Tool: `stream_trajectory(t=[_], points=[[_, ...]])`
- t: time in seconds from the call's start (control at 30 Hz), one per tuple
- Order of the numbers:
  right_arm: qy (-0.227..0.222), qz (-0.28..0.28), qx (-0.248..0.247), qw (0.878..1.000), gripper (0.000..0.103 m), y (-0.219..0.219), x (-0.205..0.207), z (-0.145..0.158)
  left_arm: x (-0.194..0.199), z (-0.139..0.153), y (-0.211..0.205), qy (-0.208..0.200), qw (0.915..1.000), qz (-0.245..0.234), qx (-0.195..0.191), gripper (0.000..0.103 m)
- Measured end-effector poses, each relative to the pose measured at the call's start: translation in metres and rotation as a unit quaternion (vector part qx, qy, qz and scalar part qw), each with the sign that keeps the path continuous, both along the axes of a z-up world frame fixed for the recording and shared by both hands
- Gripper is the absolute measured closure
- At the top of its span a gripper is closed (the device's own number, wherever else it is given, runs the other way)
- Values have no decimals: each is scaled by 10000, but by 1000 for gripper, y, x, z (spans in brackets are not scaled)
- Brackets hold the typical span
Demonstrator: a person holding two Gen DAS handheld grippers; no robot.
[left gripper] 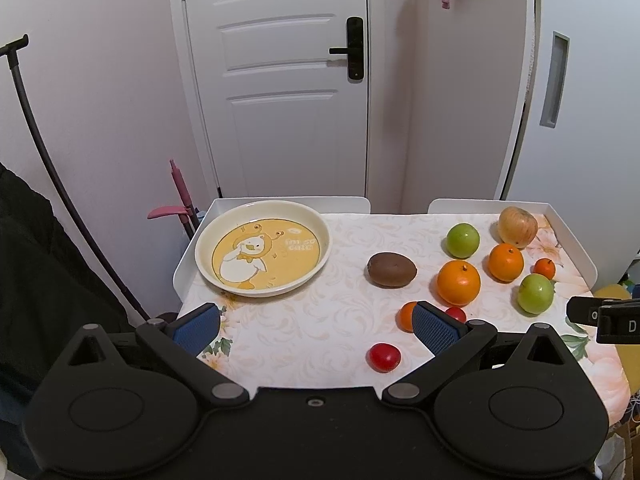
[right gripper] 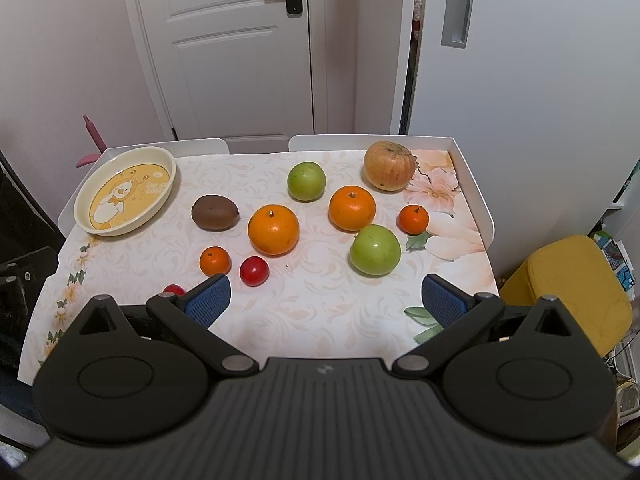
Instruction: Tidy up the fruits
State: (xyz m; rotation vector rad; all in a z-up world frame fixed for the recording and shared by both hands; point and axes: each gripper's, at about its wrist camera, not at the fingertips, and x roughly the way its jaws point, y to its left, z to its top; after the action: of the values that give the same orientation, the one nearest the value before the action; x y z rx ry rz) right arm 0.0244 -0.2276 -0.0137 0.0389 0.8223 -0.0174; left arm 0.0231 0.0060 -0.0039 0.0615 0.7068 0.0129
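Note:
A cream plate with a yellow duck picture (left gripper: 262,248) (right gripper: 126,190) sits empty at the table's far left. Loose on the cloth lie a brown kiwi (right gripper: 215,213) (left gripper: 392,269), two large oranges (right gripper: 273,229) (right gripper: 352,208), two small oranges (right gripper: 215,261) (right gripper: 413,219), two green apples (right gripper: 306,181) (right gripper: 375,250), a yellow-red apple (right gripper: 389,165) and two small red fruits (right gripper: 254,270) (left gripper: 384,357). My left gripper (left gripper: 316,326) is open and empty above the near edge, left of the fruit. My right gripper (right gripper: 326,300) is open and empty, near the front edge.
The table is a white tray-edged top (right gripper: 476,200) with a floral cloth. A white door (left gripper: 280,80) and a wall stand behind it. A yellow stool (right gripper: 572,292) is at the right, a pink-handled tool (left gripper: 180,200) at the back left.

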Motion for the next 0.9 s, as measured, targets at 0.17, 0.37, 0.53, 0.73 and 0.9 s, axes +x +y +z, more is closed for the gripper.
stream_trajectory(t=[0.17,0.37,0.53,0.73,0.9], points=[[2,-2,2,10000,0,1,1,0,-1,0,-1,-4,10000,-1,9,0],[-6,-8,11,10000,0,1,1,0,1,2,0,-13,10000,-17,13,0],[-8,-25,21,10000,0,3,2,0,2,3,0,-35,10000,-28,6,0],[21,-99,118,9999,0,1,4,-1,5,4,-1,8,9999,-92,59,0],[19,-4,44,10000,0,0,9,-18,12,-6,2,53,9996,-270,12,0]])
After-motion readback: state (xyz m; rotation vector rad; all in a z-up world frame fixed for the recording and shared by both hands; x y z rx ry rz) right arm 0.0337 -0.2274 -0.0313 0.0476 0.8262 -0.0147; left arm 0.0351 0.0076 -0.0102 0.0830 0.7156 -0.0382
